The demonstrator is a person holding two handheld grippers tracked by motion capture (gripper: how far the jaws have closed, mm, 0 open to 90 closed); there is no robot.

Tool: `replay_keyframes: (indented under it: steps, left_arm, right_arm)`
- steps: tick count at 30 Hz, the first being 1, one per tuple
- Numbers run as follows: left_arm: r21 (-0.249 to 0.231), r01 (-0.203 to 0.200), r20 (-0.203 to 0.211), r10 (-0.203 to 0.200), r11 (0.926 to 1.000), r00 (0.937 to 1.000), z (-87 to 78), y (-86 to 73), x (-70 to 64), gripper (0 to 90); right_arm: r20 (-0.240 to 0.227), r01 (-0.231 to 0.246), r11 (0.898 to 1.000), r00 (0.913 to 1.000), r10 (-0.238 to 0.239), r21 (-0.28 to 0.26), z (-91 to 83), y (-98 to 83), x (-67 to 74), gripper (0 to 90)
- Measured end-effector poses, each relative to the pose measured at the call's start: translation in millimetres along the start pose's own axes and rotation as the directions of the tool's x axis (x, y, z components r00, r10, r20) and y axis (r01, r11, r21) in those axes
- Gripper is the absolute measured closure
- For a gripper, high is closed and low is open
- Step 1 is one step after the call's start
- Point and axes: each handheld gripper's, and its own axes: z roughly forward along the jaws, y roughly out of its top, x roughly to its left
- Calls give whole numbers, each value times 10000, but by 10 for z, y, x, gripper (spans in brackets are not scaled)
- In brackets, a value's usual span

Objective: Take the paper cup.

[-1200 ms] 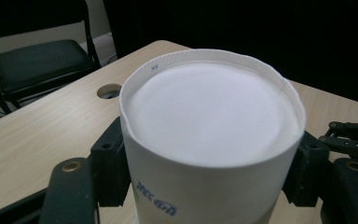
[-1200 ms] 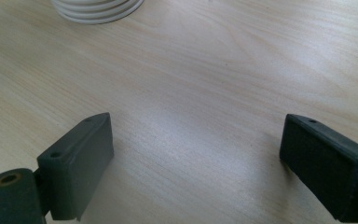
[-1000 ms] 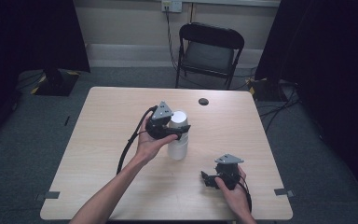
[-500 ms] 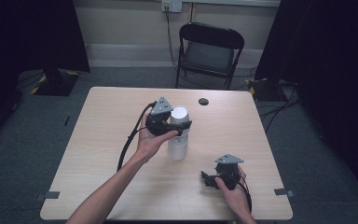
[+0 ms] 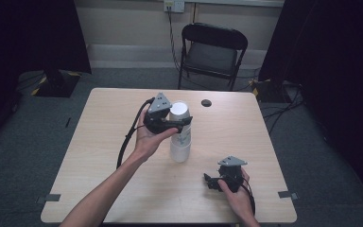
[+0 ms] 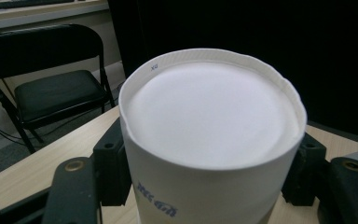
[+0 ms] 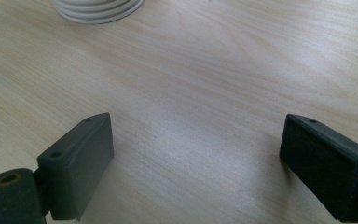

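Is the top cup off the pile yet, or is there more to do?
Done: the left gripper is clamped on the top cup of the upside-down stack. In hand: that cup is gripped, but whether it is free is unclear. Left: pull it off and set it down; the right gripper rests open on the table.

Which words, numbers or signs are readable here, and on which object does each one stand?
"XG" (small, uncertain): on the upturned bottom rim of the top paper cup.
Blue print on that cup's side wall: cut off and blurred, not readable.
Print on the cup stack in the high view: too small to read.
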Motion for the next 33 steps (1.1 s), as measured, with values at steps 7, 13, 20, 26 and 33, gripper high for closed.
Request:
replay_keyframes:
  steps: [7, 13, 20, 26, 33]
  left_arm:
    - [-107, -338, 33, 338, 9994, 9994, -114, 45, -113, 333]
    - [-318, -387, 0, 388, 9987, 9992, -237, 100, -113, 331]
    - [-386, -535, 72, 538, 9978, 9985, -457, 52, -122, 333]
    - [-322, -460, -76, 458, 9984, 9989, -644, -27, -77, 333]
    - [-254, -173, -215, 167, 9995, 9996, -792, -166, -26, 334]
  right_arm:
    - [0, -3, 10000, 10000, 3, 2, 0, 0, 0, 92]
    - [0, -5, 10000, 10000, 5, 4, 0, 0, 1, 92]
    - [5, -2, 10000, 10000, 2, 4, 0, 0, 1, 92]
    - [10, 0, 10000, 10000, 0, 1, 0, 0, 1, 92]
    - [-115, 134, 9999, 9998, -134, -5, 0, 0, 6, 93]
